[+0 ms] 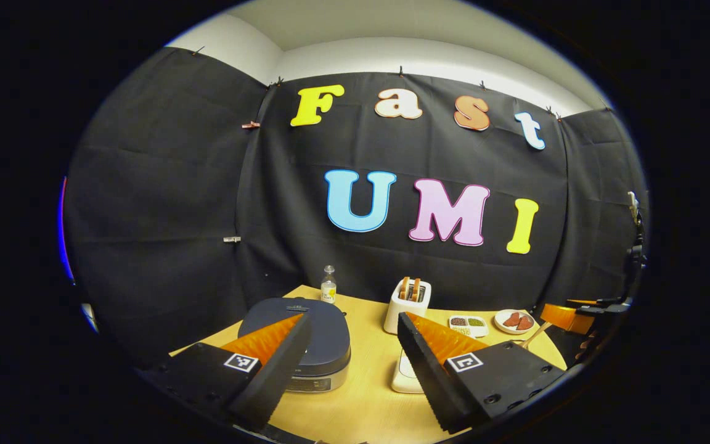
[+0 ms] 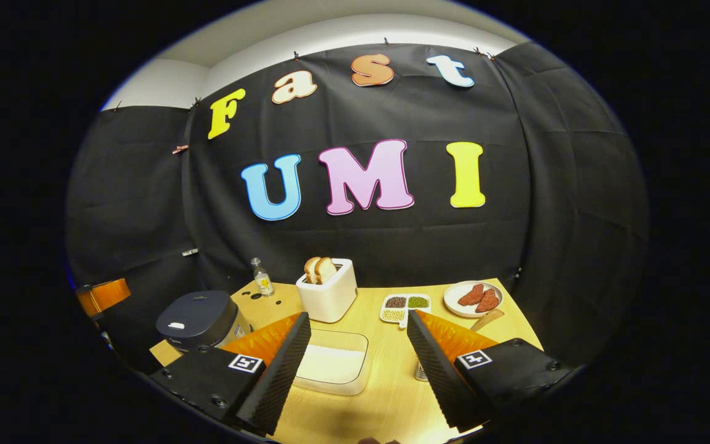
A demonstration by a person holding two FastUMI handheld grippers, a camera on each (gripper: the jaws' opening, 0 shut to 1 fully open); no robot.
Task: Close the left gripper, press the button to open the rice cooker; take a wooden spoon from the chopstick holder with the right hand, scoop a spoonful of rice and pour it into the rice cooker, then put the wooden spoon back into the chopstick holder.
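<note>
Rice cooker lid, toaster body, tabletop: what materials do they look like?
Rice cooker lid: matte dark blue-grey, likely plastic, with soft sheen; the band below looks metallic. Toaster body: smooth white, probably plastic. Tabletop: pale wood or wood-look laminate, faint grain.

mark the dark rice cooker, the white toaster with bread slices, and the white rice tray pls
Dark grey rice cooker [image 1: 306, 320]: left gripper view, middle of its closed lid.
White toaster with bread slices [image 2: 332, 296]: right gripper view, front wall.
White rectangular rice tray [image 2: 333, 364]: right gripper view, on the rice inside.

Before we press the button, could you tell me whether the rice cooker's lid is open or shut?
Shut: the dark grey rounded rice cooker has its lid lying flat on the body in both views.
</note>
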